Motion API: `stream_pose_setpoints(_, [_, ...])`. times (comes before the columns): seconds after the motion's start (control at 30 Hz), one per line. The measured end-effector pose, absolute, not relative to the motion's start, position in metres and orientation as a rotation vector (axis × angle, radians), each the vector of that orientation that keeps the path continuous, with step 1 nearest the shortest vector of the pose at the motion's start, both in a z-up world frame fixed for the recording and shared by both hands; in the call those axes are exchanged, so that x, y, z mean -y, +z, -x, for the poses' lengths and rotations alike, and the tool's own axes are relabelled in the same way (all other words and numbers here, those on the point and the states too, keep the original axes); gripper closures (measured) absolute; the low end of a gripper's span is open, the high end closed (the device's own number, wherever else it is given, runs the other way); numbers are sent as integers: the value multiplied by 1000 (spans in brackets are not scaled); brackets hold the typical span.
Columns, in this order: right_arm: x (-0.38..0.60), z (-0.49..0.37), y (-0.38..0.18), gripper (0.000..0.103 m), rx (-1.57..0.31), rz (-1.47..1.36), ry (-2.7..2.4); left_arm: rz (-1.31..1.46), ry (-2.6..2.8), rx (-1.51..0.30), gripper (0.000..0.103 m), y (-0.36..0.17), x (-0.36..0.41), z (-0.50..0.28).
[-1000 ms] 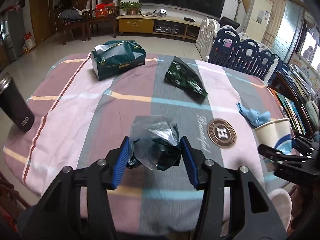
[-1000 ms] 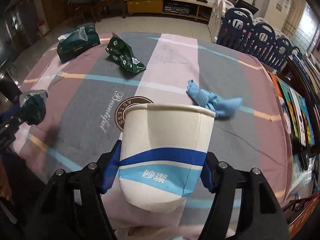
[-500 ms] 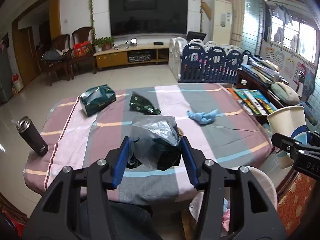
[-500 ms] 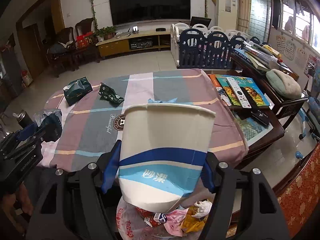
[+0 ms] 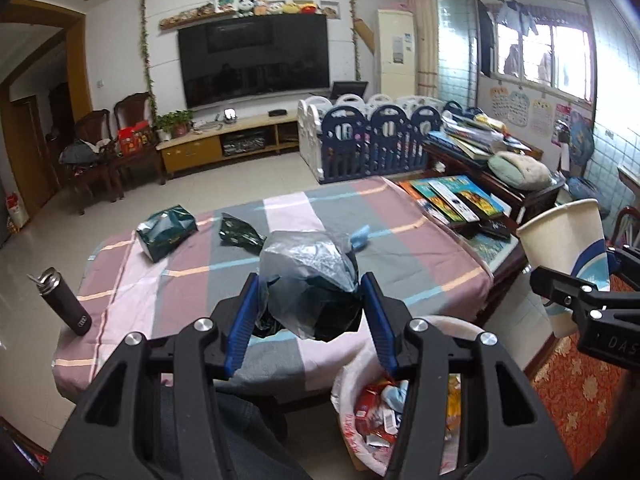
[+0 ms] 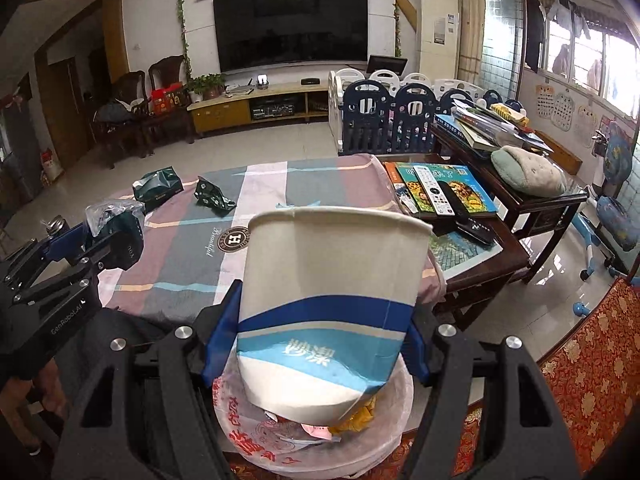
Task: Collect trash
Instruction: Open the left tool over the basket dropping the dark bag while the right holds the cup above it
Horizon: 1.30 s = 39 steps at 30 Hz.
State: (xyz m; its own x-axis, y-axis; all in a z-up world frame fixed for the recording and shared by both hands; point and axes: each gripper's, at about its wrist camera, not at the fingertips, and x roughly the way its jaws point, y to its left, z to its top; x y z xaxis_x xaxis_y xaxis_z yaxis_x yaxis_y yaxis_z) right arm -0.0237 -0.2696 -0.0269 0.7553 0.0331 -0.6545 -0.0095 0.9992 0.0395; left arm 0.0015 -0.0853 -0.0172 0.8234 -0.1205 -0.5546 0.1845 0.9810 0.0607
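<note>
Above the lined trash bin (image 6: pixel 316 436) beside the bench (image 5: pixel 400 220), the right gripper (image 6: pixel 316 344) has its jaws clamped on a paper cup (image 6: pixel 332 280); the left gripper (image 5: pixel 310 320) pinches a crumpled plastic bag (image 5: pixel 308 276), seemingly wrapping dark trash.

Your two hand-held tools match: the black, angular plastic-framed left gripper (image 5: pixel 308 312) and right gripper (image 6: pixel 316 336) each carry ribbed blue pads (image 5: pixel 240 320) inside the fingers, round silver screws (image 6: pixel 184 331) behind them, and white lettering (image 6: pixel 66 319) along the body's side.
</note>
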Motion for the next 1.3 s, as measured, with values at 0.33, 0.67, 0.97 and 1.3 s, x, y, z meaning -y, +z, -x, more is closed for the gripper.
stream_pose_setpoints(0.33, [290,26,-35,34,-735,-62,-13,-144,-256,-656,51,-44,115,-12])
stream_pose_setpoints(0.67, [303,25,-40,34,-756,-71,-45,-155,-303,-691,51,-60,126,-15])
stream_pose_setpoints(0.97, [309,23,-44,34,-769,-85,-59,-130,-462,-786,50,-89,152,-29])
stream_pose_setpoints(1.3, [319,18,-56,34,-800,-80,-116,-231,-581,-819,38,-127,187,-44])
